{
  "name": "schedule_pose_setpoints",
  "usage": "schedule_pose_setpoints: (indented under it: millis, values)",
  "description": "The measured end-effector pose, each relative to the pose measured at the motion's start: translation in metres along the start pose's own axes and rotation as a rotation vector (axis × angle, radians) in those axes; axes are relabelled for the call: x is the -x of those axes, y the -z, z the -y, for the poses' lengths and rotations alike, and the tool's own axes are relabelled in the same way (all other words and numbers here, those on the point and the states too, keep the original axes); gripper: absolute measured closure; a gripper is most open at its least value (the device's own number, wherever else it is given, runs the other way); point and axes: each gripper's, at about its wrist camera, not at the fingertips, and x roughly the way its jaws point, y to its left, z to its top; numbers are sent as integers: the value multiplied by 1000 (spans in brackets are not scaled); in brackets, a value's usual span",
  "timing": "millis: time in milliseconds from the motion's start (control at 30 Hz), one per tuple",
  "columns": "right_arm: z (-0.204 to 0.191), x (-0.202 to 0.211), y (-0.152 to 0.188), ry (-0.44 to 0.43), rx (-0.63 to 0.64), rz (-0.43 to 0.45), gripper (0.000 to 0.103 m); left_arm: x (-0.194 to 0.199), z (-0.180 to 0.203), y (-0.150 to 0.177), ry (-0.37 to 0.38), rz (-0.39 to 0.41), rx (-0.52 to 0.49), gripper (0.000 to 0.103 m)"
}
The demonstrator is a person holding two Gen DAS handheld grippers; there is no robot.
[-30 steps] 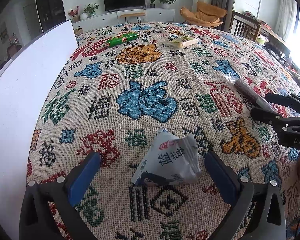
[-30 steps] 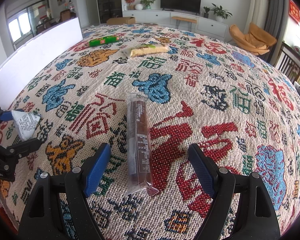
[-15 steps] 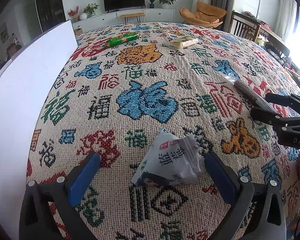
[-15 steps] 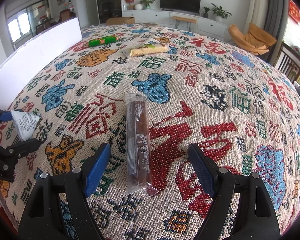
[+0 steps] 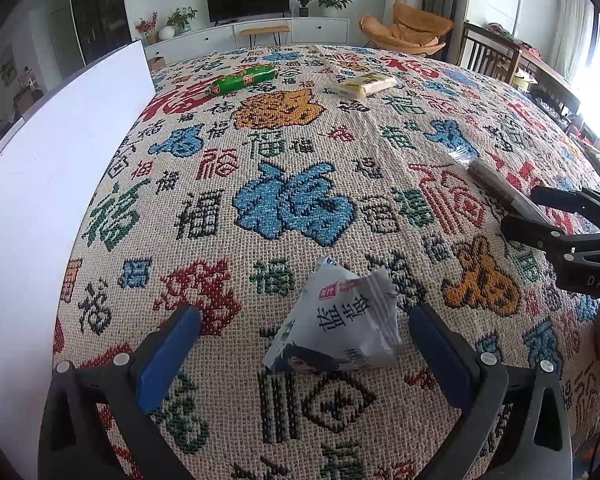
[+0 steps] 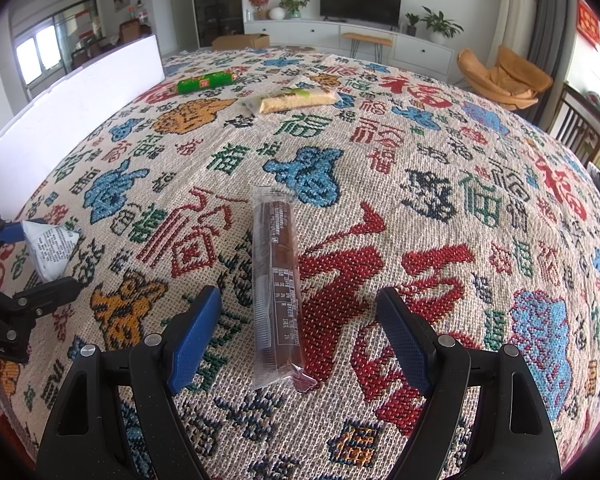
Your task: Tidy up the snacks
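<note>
A white and blue snack pouch lies on the patterned tablecloth, between the wide-apart blue pads of my left gripper, which is open and not touching it. A long brown snack bar in clear wrap lies lengthwise between the spread pads of my right gripper, also open. Each gripper shows at the other view's edge: the right gripper, the left gripper. Far back lie a green snack roll and a pale yellow wafer pack.
A tall white board stands along the table's left side. Wooden chairs stand at the far right edge. Beyond the table are a TV cabinet and an orange lounge chair. A person's hand shows at the right edge of the left wrist view.
</note>
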Motion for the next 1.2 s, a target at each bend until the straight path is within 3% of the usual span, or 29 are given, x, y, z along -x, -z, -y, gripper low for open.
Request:
schedule_pose_setpoints:
  millis: [633,700,833,967,1100,1200]
  values:
    - [0,0,0,0,-1,0,20,1,-1,0,8,-10,-8,0]
    - [0,0,0,0,-1,0,20,6,-7,2,57,-24,-1,0]
    - [0,0,0,0,-1,0,20,22,-44,6,273,24,207,0]
    - [0,0,0,1,-1,0,20,20,-50,4,227,21,232,1]
    - [0,0,0,0,-2,0,20,18,-30,2,170,20,137,3]
    - [0,0,0,0,-2,0,20,14,-14,3,118,11,51,11]
